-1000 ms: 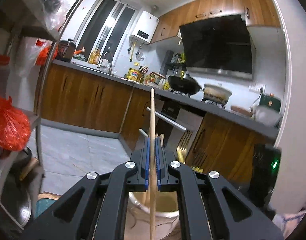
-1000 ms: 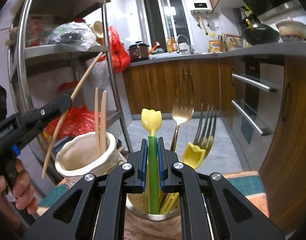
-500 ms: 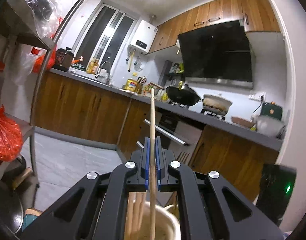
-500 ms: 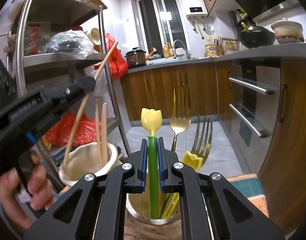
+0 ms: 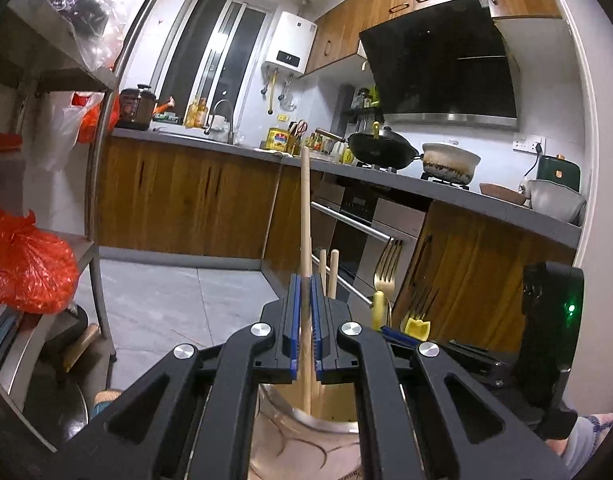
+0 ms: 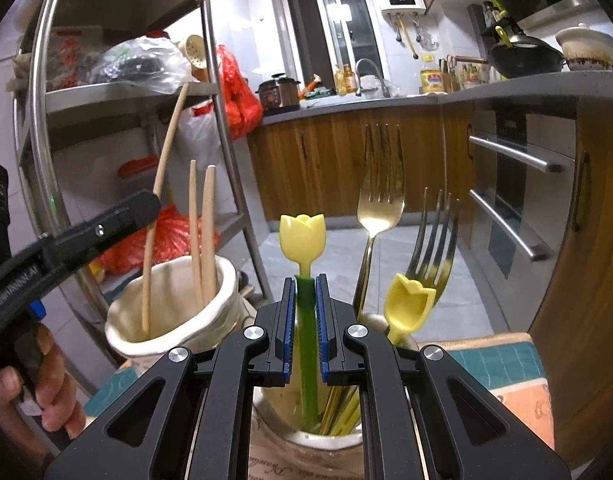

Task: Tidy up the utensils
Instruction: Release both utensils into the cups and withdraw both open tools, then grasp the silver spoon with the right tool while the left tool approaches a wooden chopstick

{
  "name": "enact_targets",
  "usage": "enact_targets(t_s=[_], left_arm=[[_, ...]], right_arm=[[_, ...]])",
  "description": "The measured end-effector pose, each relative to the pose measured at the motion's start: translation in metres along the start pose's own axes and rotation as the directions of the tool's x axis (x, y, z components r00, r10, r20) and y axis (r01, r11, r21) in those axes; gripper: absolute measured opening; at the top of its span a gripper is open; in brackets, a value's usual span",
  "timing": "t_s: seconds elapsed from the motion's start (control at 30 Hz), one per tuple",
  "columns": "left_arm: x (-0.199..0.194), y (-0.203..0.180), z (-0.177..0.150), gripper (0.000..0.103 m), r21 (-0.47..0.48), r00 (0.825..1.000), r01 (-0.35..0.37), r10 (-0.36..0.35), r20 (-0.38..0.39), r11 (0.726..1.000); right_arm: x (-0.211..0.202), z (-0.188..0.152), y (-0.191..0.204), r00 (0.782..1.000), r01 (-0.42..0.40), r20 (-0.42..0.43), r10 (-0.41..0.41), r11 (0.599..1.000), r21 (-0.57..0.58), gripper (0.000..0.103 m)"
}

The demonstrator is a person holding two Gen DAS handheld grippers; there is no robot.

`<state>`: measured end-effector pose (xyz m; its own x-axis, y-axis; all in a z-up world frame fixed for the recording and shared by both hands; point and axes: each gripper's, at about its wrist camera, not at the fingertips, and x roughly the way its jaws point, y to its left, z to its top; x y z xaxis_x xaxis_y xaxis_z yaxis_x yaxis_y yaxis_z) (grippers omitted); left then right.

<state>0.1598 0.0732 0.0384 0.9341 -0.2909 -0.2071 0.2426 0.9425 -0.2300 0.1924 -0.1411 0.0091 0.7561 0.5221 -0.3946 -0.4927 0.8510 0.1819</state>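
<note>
My left gripper is shut on a long wooden chopstick whose lower end stands inside the cream ceramic cup, beside two shorter chopsticks. In the right wrist view the left gripper reaches in from the left, held by a hand. My right gripper hangs over the metal utensil holder. Its jaws are opening, and the green stem of a yellow tulip-topped utensil stands between them with a thin gap at the pads. The same holder contains a gold fork, a dark fork and a second yellow tulip utensil.
A steel shelf rack with red bags stands behind the cup on the left. Wooden kitchen cabinets and an oven with bar handles lie ahead and right. Both containers stand on a patterned teal and orange mat.
The left gripper has brought the long chopstick from a slant outside the cup down into it, now nearly upright. The right gripper's pads have eased slightly off the green stem.
</note>
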Motion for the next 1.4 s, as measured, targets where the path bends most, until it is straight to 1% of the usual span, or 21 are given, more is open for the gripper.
enact_targets(t_s=[0.07,0.2,0.3,0.4,0.47,0.5,0.6,0.63,0.67,0.7,0.77,0.8,0.83,0.87,0.93,1.0,1.1,1.2,1.27,1.33,1.4], left_arm=[[0.0,0.0,-0.001,0.005,-0.002,1.0,-0.003,0.003,-0.013,1.0],[-0.004,-0.001,-0.002,0.005,0.012,0.999,-0.007,0.008,-0.034,1.0],[-0.007,0.0,-0.002,0.005,0.013,0.999,-0.019,0.02,-0.046,1.0],[-0.011,0.001,-0.004,0.005,0.014,0.997,-0.032,0.033,-0.063,0.999],[-0.014,0.002,-0.004,0.005,0.019,0.996,-0.044,0.046,-0.075,0.999],[-0.016,0.002,-0.004,0.005,0.023,0.995,-0.049,0.051,-0.084,0.999],[-0.023,-0.003,-0.004,0.009,0.054,0.991,-0.074,0.08,-0.108,0.996],[-0.026,-0.005,-0.004,0.011,0.071,0.989,-0.083,0.091,-0.119,0.994],[-0.029,-0.007,-0.004,0.023,0.082,0.987,-0.088,0.098,-0.125,0.993],[-0.033,-0.009,-0.005,0.039,0.095,0.985,-0.1,0.112,-0.132,0.99],[-0.041,-0.015,-0.006,0.047,0.118,0.983,-0.108,0.123,-0.135,0.987],[-0.045,-0.017,-0.006,0.051,0.13,0.981,-0.112,0.13,-0.141,0.985],[-0.049,-0.02,-0.007,0.053,0.145,0.978,-0.122,0.144,-0.15,0.982],[-0.052,-0.022,-0.008,0.059,0.151,0.975,-0.128,0.152,-0.161,0.98],[-0.058,-0.024,-0.01,0.069,0.146,0.973,-0.126,0.151,-0.176,0.981],[-0.066,-0.026,-0.012,0.089,0.137,0.969,-0.129,0.154,-0.194,0.982],[-0.077,-0.03,-0.017,0.094,0.131,0.966,-0.124,0.15,-0.209,0.984],[-0.087,-0.035,-0.028,0.097,0.131,0.96,-0.122,0.151,-0.238,0.984],[-0.092,-0.036,-0.035,0.097,0.119,0.954,-0.13,0.157,-0.254,0.984],[-0.097,-0.038,-0.045,0.097,0.097,0.95,-0.117,0.14,-0.279,0.988],[-0.1,-0.04,-0.053,0.097,0.102,0.943,-0.113,0.139,-0.302,0.988]], right_arm=[[-0.004,0.0,0.0,1.0,-0.001,-0.001,0.001,1.0,0.0,0.022],[-0.019,0.003,-0.003,1.0,-0.002,0.015,0.002,1.0,0.017,0.029],[-0.038,0.004,-0.005,0.999,-0.001,0.036,-0.001,0.999,0.034,0.031],[-0.061,0.003,-0.009,0.998,0.005,0.056,-0.008,0.999,0.049,0.036],[-0.074,-0.001,-0.01,0.998,0.018,0.052,-0.021,0.999,0.049,0.043],[-0.078,-0.002,-0.01,0.998,0.027,0.046,-0.029,0.999,0.044,0.045],[-0.09,-0.009,-0.009,0.998,0.057,0.016,-0.057,0.998,0.02,0.054],[-0.093,-0.011,-0.009,0.998,0.058,0.01,-0.059,0.998,0.02,0.059],[-0.098,-0.014,-0.01,0.998,0.059,0.005,-0.059,0.998,0.02,0.064],[-0.102,-0.016,-0.01,0.998,0.062,-0.001,-0.062,0.998,0.021,0.067],[-0.108,-0.02,-0.01,0.998,0.064,-0.011,-0.064,0.998,0.024,0.077],[-0.111,-0.021,-0.011,0.998,0.064,-0.014,-0.064,0.998,0.027,0.079],[-0.116,-0.023,-0.012,0.998,0.062,-0.016,-0.062,0.997,0.034,0.085],[-0.119,-0.024,-0.012,0.998,0.06,-0.018,-0.06,0.997,0.038,0.091],[-0.127,-0.027,-0.014,0.998,0.061,-0.022,-0.06,0.997,0.049,0.095],[-0.132,-0.029,-0.015,0.997,0.07,-0.033,-0.068,0.996,0.054,0.097],[-0.14,-0.036,-0.015,0.995,0.091,-0.052,-0.089,0.995,0.051,0.098],[-0.144,-0.045,-0.013,0.989,0.12,-0.088,-0.117,0.992,0.037,0.098],[-0.145,-0.052,-0.012,0.985,0.135,-0.114,-0.13,0.99,0.031,0.098],[-0.144,-0.058,-0.011,0.981,0.14,-0.139,-0.135,0.99,0.025,0.098],[-0.141,-0.066,-0.008,0.976,0.143,-0.166,-0.138,0.99,0.015,0.098]])
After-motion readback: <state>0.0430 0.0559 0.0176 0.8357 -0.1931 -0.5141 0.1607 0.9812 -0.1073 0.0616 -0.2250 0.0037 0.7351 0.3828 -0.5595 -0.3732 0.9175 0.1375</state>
